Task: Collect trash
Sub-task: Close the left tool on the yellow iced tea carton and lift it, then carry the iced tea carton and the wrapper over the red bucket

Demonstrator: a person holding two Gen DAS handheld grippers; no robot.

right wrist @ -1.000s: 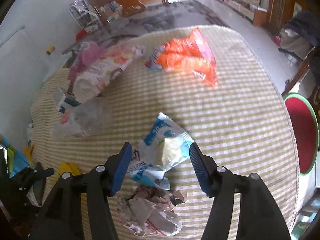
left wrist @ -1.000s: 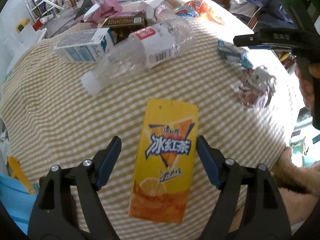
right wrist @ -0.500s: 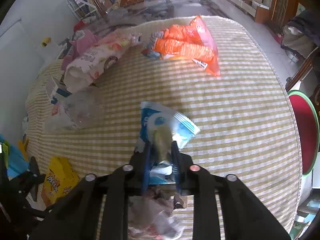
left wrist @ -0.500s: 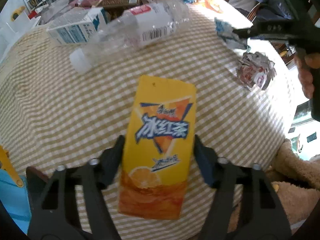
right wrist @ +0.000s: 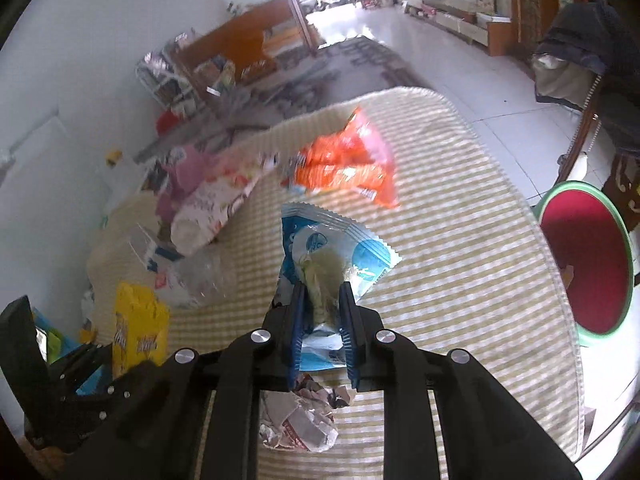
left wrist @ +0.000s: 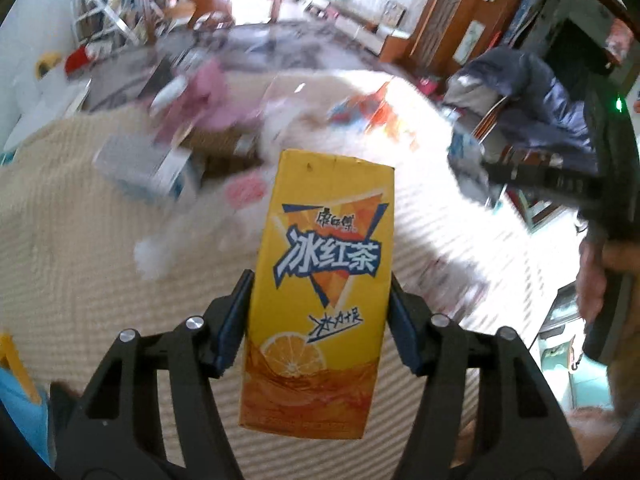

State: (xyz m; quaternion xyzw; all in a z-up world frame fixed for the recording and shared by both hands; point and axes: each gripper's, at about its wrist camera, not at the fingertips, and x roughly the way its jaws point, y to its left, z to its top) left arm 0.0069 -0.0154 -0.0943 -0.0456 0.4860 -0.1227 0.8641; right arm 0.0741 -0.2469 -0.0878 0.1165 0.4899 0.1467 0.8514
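Note:
My left gripper (left wrist: 320, 316) is shut on a yellow iced-tea carton (left wrist: 320, 280) and holds it raised above the striped tablecloth (left wrist: 80, 260). The carton also shows in the right wrist view (right wrist: 138, 332), held by the left gripper at the lower left. My right gripper (right wrist: 322, 316) is shut on a blue and white snack wrapper (right wrist: 332, 248), lifted off the cloth. A crumpled paper wad (right wrist: 300, 420) lies on the cloth under the right gripper.
On the table lie an orange snack bag (right wrist: 344, 164), a pink and white bag (right wrist: 208, 208), a clear plastic bottle (right wrist: 196, 280) and a blue-white carton (left wrist: 148, 172). A red stool with a green rim (right wrist: 584, 260) stands right of the table.
The left gripper closed on the yellow carton and lifted it. The right gripper closed on the blue wrapper and raised it off the cloth.

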